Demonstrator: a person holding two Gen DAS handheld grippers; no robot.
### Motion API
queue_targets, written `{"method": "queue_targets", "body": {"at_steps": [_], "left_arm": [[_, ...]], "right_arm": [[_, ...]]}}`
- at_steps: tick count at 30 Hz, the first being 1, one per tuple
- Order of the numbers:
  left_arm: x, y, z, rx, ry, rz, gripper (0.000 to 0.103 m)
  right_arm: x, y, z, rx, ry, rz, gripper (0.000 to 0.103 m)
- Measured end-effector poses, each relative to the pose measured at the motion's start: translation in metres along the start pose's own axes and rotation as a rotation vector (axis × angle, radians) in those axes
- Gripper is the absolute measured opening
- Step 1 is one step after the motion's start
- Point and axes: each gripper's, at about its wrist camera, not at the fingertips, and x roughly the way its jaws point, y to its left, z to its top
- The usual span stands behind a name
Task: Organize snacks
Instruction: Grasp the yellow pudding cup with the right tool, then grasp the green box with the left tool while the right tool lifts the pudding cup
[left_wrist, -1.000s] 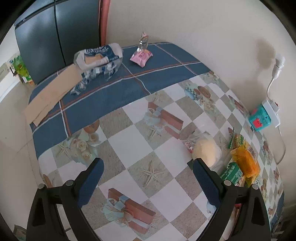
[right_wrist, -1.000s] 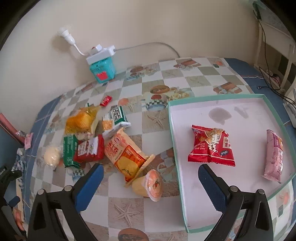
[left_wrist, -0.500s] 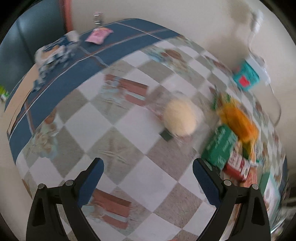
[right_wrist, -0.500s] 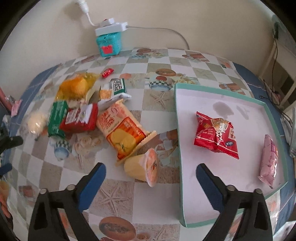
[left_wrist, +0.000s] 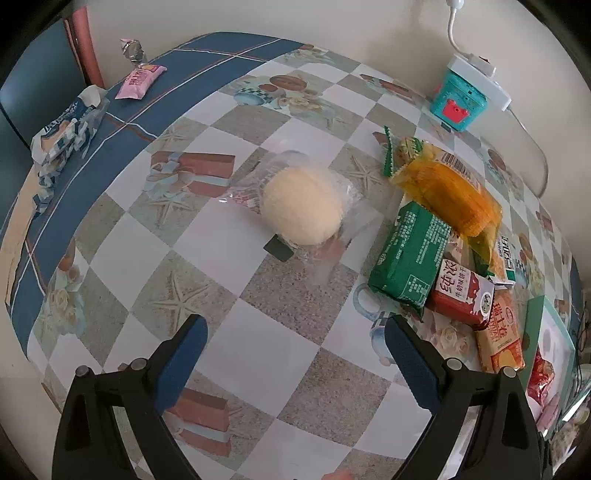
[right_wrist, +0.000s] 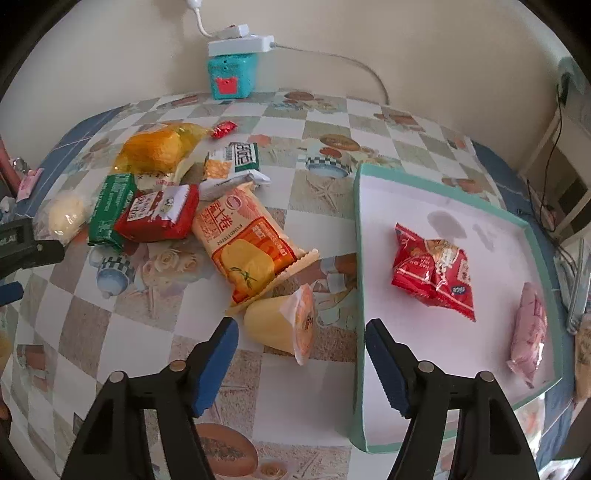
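Picking is the step in hand: right tongs (right_wrist: 301, 341), jaws just closing yet empty, straddle the jelly cup (right_wrist: 282, 325) beside the tray (right_wrist: 360, 258); left tongs (left_wrist: 295, 345) gape empty short of the wrapped bun (left_wrist: 301, 210).

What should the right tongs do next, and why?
Probably ease forward and down over the jelly cup. The right tongs have just been closing, but nothing is between the pads: the cup lies on its side just ahead of them, beside the tray, which already holds a red packet.
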Motion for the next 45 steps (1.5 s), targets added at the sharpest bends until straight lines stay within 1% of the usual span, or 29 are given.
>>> {"method": "queue_targets", "body": {"at_steps": [3, 5, 7, 12, 16, 23, 29, 38, 41, 45], "left_arm": [[0.001, -0.001, 0.0, 0.002, 0.005, -0.003, 0.097], [0.002, -0.001, 0.0, 0.004, 0.009, -0.008, 0.097], [0.003, 0.0, -0.001, 0.002, 0.014, -0.012, 0.097], [0.005, 0.0, -0.002, 0.001, 0.021, -0.014, 0.097], [0.007, -0.003, -0.002, 0.009, 0.027, -0.022, 0.097], [0.009, -0.004, -0.001, 0.004, 0.033, -0.039, 0.097], [0.007, -0.005, 0.002, -0.003, 0.025, -0.055, 0.097], [0.006, -0.036, 0.019, 0.055, 0.009, -0.072, 0.096], [0.005, -0.049, 0.03, 0.076, -0.005, -0.071, 0.093], [0.004, -0.064, 0.042, 0.082, -0.009, -0.063, 0.073]], "right_arm": [[-0.004, 0.005, 0.0, -0.02, -0.014, 0.003, 0.071], [-0.001, 0.008, 0.0, -0.029, -0.005, 0.006, 0.061], [0.004, 0.009, -0.001, -0.034, 0.013, 0.012, 0.056], [0.013, 0.011, -0.004, -0.041, 0.035, 0.018, 0.054], [0.022, 0.013, -0.004, -0.04, 0.055, 0.018, 0.045], [0.022, 0.006, -0.003, -0.017, 0.055, 0.024, 0.042], [0.008, -0.003, 0.004, 0.019, 0.019, 0.037, 0.04], [-0.006, -0.017, 0.017, 0.08, -0.023, 0.057, 0.039], [-0.009, -0.026, 0.026, 0.137, -0.038, 0.074, 0.039], [-0.015, -0.029, 0.034, 0.149, -0.073, 0.078, 0.039]]}}
